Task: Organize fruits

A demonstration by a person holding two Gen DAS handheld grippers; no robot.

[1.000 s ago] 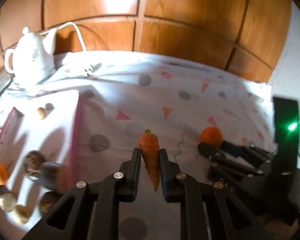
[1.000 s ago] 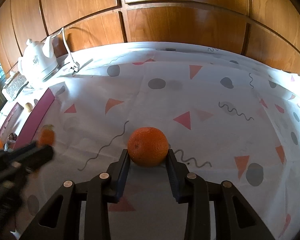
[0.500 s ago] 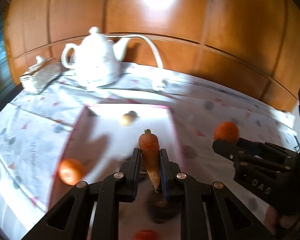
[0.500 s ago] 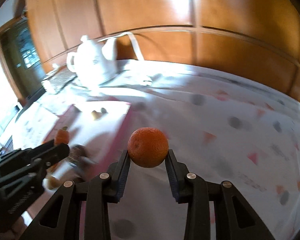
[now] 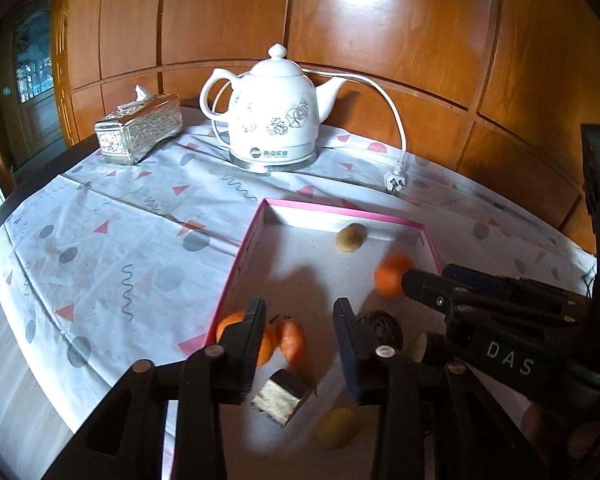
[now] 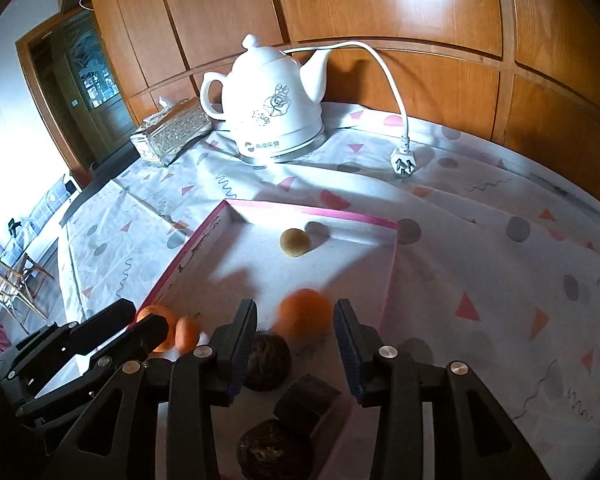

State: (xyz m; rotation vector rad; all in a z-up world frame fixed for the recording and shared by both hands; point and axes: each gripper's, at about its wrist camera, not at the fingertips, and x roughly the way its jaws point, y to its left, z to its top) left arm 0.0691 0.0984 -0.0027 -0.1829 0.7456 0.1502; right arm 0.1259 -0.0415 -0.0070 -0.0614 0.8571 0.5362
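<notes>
Over tray point(image 5: 332, 210), both grippers tilted down, parted.

This is looking like a room in a home. A white electric kettle point(image 5: 270, 116) is standing on a desk point(image 5: 112, 236) under a patterned cloth, an ornate tissue box point(image 5: 140, 130) sitting just beside it, wood panelling point(image 5: 380, 32) rising behind and a glazed wooden door point(image 6: 88, 88) showing beyond the box.

Left hand-held gripper point(image 5: 300, 332) and right hand-held gripper point(image 6: 295, 334) angled downward, jaws just opening, pads touching nothing
</notes>
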